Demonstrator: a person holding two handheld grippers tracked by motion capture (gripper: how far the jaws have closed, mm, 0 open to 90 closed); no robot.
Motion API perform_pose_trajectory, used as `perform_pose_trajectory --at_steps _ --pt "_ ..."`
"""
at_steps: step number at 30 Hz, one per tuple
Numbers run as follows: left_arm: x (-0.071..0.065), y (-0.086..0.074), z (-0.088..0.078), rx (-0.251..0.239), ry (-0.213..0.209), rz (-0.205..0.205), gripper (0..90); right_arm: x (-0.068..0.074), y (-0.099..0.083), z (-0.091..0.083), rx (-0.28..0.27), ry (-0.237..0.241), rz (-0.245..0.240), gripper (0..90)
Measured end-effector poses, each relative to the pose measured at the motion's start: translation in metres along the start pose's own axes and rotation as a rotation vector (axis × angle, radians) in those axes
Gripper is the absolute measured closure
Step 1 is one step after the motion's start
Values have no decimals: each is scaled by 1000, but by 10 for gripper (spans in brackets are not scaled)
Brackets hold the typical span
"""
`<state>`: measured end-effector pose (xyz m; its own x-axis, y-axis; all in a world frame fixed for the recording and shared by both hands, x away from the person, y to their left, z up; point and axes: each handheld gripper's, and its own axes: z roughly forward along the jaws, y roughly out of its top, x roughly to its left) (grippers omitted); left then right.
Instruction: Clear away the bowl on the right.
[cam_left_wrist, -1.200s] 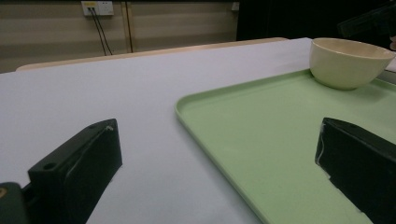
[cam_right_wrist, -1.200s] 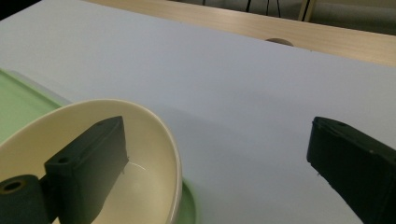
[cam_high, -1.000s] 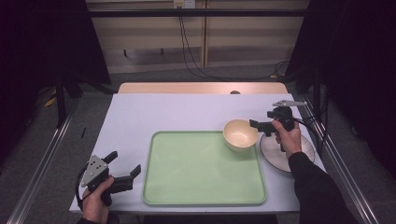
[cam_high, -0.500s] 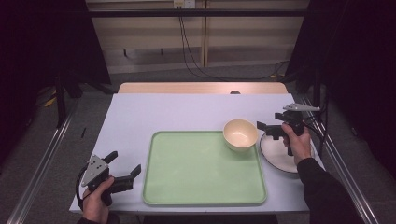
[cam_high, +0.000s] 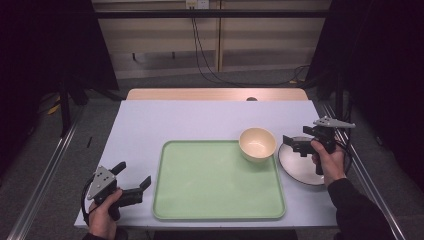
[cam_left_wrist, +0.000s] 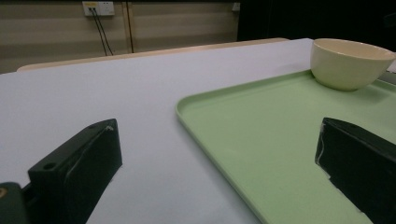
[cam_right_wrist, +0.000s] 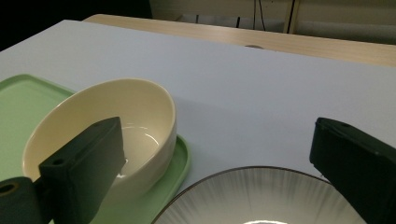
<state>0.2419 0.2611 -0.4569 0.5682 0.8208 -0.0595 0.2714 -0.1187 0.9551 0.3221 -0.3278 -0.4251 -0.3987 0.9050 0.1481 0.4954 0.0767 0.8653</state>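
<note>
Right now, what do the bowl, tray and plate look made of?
Bowl: likely glazed ceramic; cream, thick rim, glossy highlights inside.
Tray: probably plastic; pale green, matte, moulded raised rim with rounded corners.
Plate: likely glazed ceramic; shiny, with fine radial streaks and a dark rim.

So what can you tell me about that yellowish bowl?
The bowl is pale cream, smooth and glossy like ceramic, round with deep sides. It stands upright and looks empty. It sits on the far right corner of the green tray, next to the striped plate. The open right gripper is close by but not touching it.
</note>
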Motion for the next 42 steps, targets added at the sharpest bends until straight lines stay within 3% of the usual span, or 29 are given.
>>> perform_pose_trajectory --at_steps 10,20,42 --pt "0 0 0 -1 4 2 5 5 -12 -19 -30 -30 -25 30" --pt "0 0 0 1 4 3 5 13 -24 -35 -54 -24 -42 30" --pt "0 0 -1 1 9 2 5 20 -57 -70 -69 -16 -19 29"
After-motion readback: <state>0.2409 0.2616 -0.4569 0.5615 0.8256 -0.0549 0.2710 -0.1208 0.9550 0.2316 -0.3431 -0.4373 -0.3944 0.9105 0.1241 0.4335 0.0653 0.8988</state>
